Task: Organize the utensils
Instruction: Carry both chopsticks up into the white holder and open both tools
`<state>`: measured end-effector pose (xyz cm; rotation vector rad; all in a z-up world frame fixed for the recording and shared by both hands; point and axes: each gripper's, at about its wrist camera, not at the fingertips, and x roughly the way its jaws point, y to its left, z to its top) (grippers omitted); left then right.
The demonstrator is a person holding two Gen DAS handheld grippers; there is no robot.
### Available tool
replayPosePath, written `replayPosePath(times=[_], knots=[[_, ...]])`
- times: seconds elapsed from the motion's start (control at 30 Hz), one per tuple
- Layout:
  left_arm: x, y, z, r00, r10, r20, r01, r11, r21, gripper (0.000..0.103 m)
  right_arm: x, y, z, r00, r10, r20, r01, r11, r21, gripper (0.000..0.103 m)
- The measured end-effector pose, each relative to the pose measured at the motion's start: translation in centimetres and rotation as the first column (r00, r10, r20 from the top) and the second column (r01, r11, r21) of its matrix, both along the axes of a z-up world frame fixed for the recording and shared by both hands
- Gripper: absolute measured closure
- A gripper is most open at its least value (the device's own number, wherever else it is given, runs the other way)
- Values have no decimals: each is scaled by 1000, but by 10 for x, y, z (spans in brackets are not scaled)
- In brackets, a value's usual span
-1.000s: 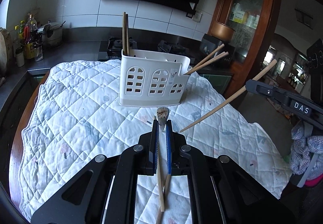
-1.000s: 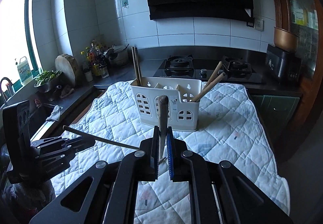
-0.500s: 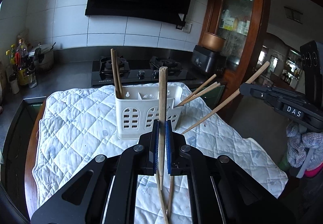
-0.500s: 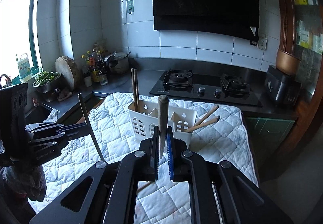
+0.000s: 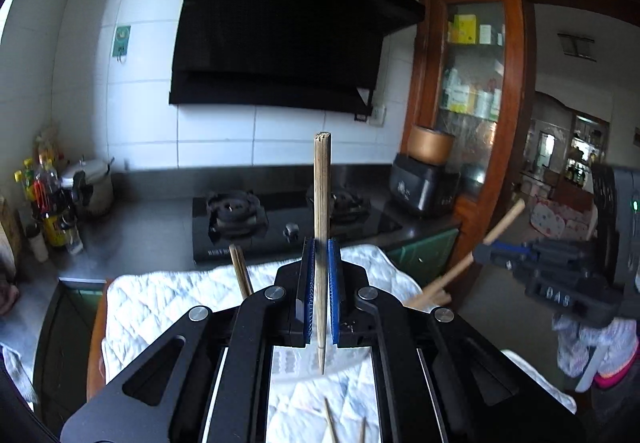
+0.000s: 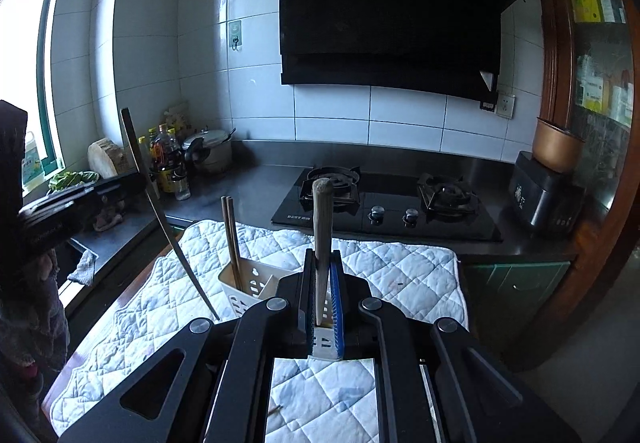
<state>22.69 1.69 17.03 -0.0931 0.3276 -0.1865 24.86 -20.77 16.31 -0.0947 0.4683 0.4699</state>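
**Two chopsticks held aloft above the quilted surface**

The left tool point(image 5: 319, 285) is clamped on one chopstick point(image 5: 321, 203), which stands nearly upright between the blue pads, thick end up and thin tip hanging free above the quilted cloth point(image 5: 160, 307). The right tool point(image 6: 322, 295) is clamped on a second chopstick point(image 6: 322, 219), also close to upright, with its rounded end at the top.

Below the right tool sits the white holder point(image 6: 250, 289), partly hidden by the tool's body. One pair of chopsticks point(image 6: 231, 235) stands in its left compartment; in the left view, ends of more sticks point(image 5: 430, 295) show at the tool's right, too blurred to count. Two loose tips point(image 5: 332, 421) lie on the cloth under the left tool.

The cloth covers most of the surface; a wooden edge point(image 6: 70, 365) shows along its left side, and the cloth's far edge ends just before the two-burner stove point(image 6: 384, 203). Open cloth spreads right of the holder. Bottles point(image 6: 168, 159) and a pot point(image 6: 210, 149) stand well apart on the far left counter.
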Motion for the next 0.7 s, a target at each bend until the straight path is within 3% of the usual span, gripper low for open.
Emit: replayPosePath(times=[0.2, 0.43, 0.7], knots=[[39, 5, -2, 998, 62, 2, -62, 998, -8, 98, 27, 6, -13, 1000, -6, -30, 6, 1000, 0, 96], [71, 24, -43, 991, 103, -82, -108, 993, -55, 98, 48, 15, -42, 996, 4, -86, -4, 1000, 5, 96], [80, 32, -77, 984, 80, -159, -89, 995, -53, 97, 57, 28, -71, 989, 7, -149, -10, 1000, -16, 96]])
